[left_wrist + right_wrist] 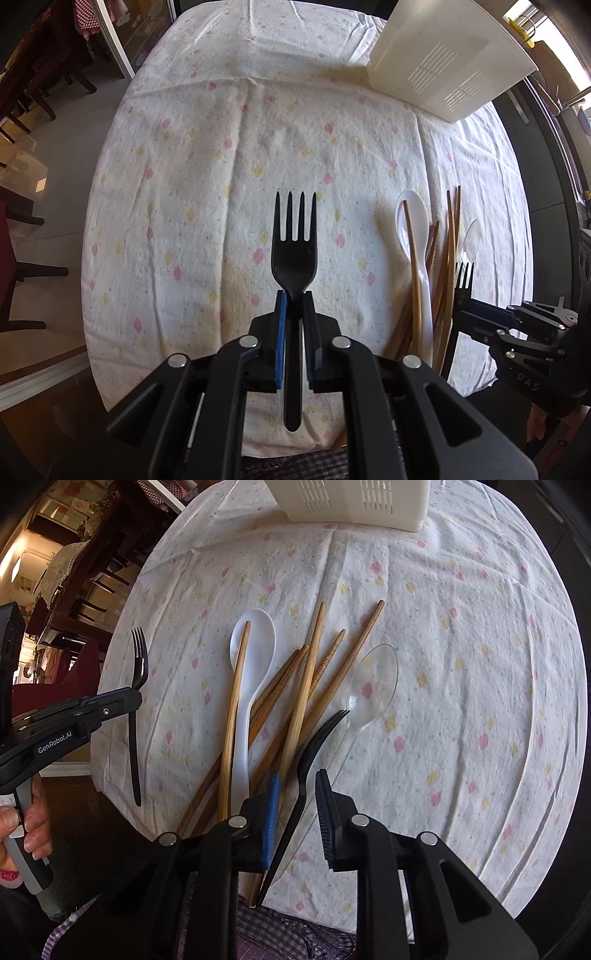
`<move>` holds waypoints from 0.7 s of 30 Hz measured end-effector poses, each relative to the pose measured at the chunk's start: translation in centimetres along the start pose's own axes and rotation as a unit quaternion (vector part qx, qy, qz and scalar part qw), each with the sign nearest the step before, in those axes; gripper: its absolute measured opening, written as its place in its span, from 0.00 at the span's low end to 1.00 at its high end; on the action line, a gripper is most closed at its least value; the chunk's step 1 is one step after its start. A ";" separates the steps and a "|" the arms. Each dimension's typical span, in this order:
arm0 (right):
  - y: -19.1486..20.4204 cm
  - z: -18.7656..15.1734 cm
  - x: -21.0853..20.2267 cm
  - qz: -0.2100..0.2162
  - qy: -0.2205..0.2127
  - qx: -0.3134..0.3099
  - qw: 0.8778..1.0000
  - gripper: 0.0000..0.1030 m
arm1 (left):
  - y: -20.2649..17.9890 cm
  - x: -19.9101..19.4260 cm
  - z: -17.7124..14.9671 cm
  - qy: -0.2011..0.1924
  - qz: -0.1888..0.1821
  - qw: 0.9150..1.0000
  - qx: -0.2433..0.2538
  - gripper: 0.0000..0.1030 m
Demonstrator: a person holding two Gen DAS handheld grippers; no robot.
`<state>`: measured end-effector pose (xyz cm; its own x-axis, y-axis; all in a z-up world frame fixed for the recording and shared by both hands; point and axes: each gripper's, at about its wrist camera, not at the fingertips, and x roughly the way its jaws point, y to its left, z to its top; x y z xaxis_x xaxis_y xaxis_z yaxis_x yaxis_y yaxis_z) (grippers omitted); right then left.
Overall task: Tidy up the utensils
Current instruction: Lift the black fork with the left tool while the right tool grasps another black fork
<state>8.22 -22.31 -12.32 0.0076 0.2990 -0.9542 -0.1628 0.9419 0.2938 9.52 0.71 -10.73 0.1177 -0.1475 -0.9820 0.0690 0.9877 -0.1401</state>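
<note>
My left gripper [295, 295] is shut on the neck of a black plastic fork [294, 251], held above the flowered tablecloth [221, 147] with its tines pointing away. The right wrist view shows the same left gripper [136, 698] and its fork [138, 657] at the left. My right gripper [298, 773] is down over the utensil pile. A second black fork [317, 738] lies between its jaws, and a gap shows beside the fork's neck. Several wooden chopsticks [306, 686], a white spoon [255, 642] and a clear spoon [373, 679] lie in the pile.
A white slotted utensil basket [351, 502] stands at the far edge of the table, also seen as the basket [443, 62] at upper right. Dark chairs and floor lie beyond the table's left edge. A hand holds the left gripper's handle at lower left.
</note>
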 end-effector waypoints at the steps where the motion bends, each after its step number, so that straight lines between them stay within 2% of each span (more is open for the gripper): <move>1: 0.2 0.1 0.2 -0.006 0.001 -0.003 1.000 0.21 | -0.2 -0.1 0.1 -0.002 0.000 1.000 0.003 0.08; 4: 0.3 0.2 0.2 -0.011 -0.001 -0.010 1.000 0.21 | -0.1 -0.5 0.1 -0.006 -0.002 1.000 0.008 0.08; 7: 0.5 0.3 0.4 -0.016 -0.003 -0.016 1.000 0.16 | -0.2 -0.6 0.1 -0.007 -0.002 1.000 0.013 0.08; 9: 0.9 0.5 0.6 -0.018 -0.005 -0.020 1.000 0.07 | -0.3 -0.6 0.0 -0.005 -0.003 1.000 0.015 0.08; 16: -0.8 0.2 0.3 0.014 -0.004 0.000 1.000 0.06 | -0.7 -0.5 -0.1 -0.001 -0.007 1.000 0.026 0.08; 21: -1.6 -0.4 -1.1 0.030 -0.033 0.005 0.999 0.05 | -1.0 -1.0 0.2 -0.011 -0.011 0.999 0.033 0.08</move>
<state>8.08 -24.20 -11.79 0.0633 0.3649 -0.9289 -0.1542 0.9232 0.3521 9.52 -0.19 -9.59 0.1366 -0.1703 -0.9759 0.1368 0.9789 -0.1517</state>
